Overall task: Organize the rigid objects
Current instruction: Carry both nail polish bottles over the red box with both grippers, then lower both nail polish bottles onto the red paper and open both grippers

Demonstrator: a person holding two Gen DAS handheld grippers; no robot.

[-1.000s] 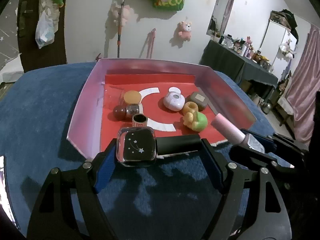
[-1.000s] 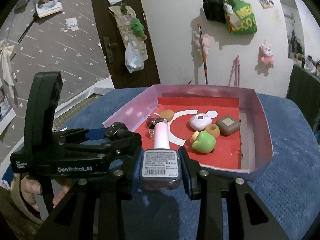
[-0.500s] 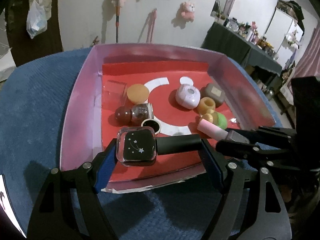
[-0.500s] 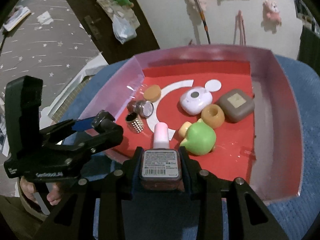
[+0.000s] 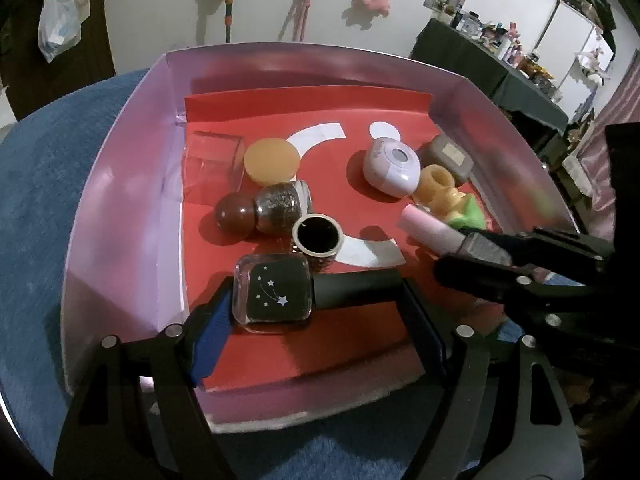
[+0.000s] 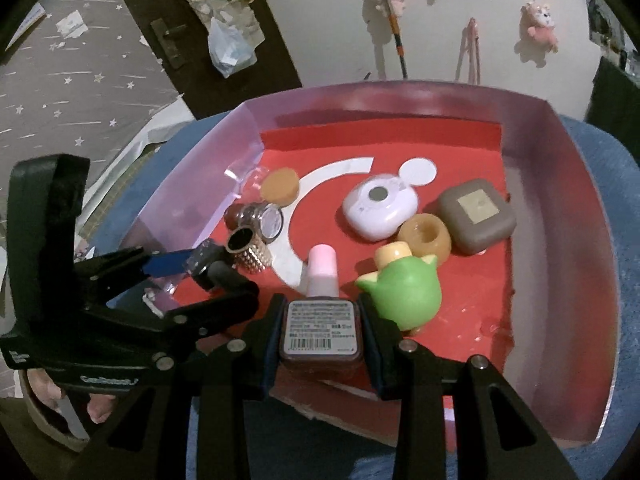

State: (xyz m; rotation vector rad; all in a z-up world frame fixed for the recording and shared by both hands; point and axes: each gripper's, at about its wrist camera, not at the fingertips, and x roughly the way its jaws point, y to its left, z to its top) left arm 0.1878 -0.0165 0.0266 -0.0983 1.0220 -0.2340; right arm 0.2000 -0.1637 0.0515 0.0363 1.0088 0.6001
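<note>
My left gripper [image 5: 316, 304] is shut on a black star-printed nail polish bottle [image 5: 276, 296], held crosswise over the near part of the pink-walled box [image 5: 120, 168] with the red floor. My right gripper [image 6: 320, 320] is shut on a pink-capped nail polish bottle [image 6: 320, 300], cap pointing into the box, just inside its near edge. The pink bottle also shows in the left wrist view [image 5: 432, 232]. The left gripper shows at left in the right wrist view [image 6: 168, 280].
Inside the box lie a green figurine [image 6: 404, 296], a white round case [image 6: 380, 204], a brown square case [image 6: 476, 216], an amber ring [image 6: 424, 236], an orange disc [image 6: 280, 188], a glitter bottle [image 5: 276, 208] and a gold studded cap [image 5: 318, 236]. Blue cloth [image 5: 36, 200] surrounds the box.
Both grippers have moved forward and down over the box with their bottles still held; the box objects now appear closer.
</note>
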